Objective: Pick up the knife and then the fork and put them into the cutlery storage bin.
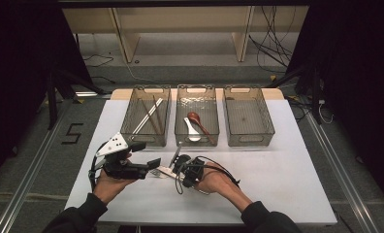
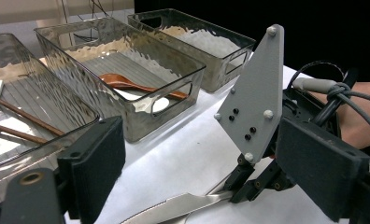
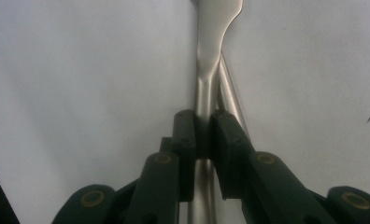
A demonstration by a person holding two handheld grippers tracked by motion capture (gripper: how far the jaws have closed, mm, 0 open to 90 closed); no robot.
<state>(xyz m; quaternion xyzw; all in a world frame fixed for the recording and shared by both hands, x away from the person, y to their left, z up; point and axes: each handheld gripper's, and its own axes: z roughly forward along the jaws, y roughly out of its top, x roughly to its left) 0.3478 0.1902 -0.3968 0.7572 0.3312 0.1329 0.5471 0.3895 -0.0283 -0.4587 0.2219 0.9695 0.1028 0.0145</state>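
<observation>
Presently, on a white surface (image 1: pixel 277 184):

Item 1: right gripper (image 3: pixel 202 135). Held low at the near middle of the surface, in the person's right hand (image 1: pixel 214 182). Its jaws are drawn almost together and press from both sides on the metal handle of a utensil (image 3: pixel 205 88), which runs straight ahead between them and widens at the far end. A second thin metal piece (image 3: pixel 230 93) lies just beside that handle, on its right in the right gripper view; whether the pads also touch it cannot be told.

Item 2: knife (image 2: pixel 183 205). Lies flat on the surface, serrated edge visible in the left gripper view, its handle end reaching under the right gripper.

Item 3: left gripper (image 2: pixel 197 177). Held in the left hand (image 1: pixel 107 187), just left of the right gripper and pointing toward it. Jaws stand wide apart with nothing between the pads.

Item 4: three clear bins, side by side at the far edge.
- Left bin (image 1: pixel 146 116): holds chopsticks (image 1: pixel 149 115).
- Middle bin (image 1: pixel 197 116): holds a white spoon (image 1: pixel 191 131) and a brown wooden spoon (image 1: pixel 197 120).
- Right bin (image 1: pixel 248 116).
</observation>
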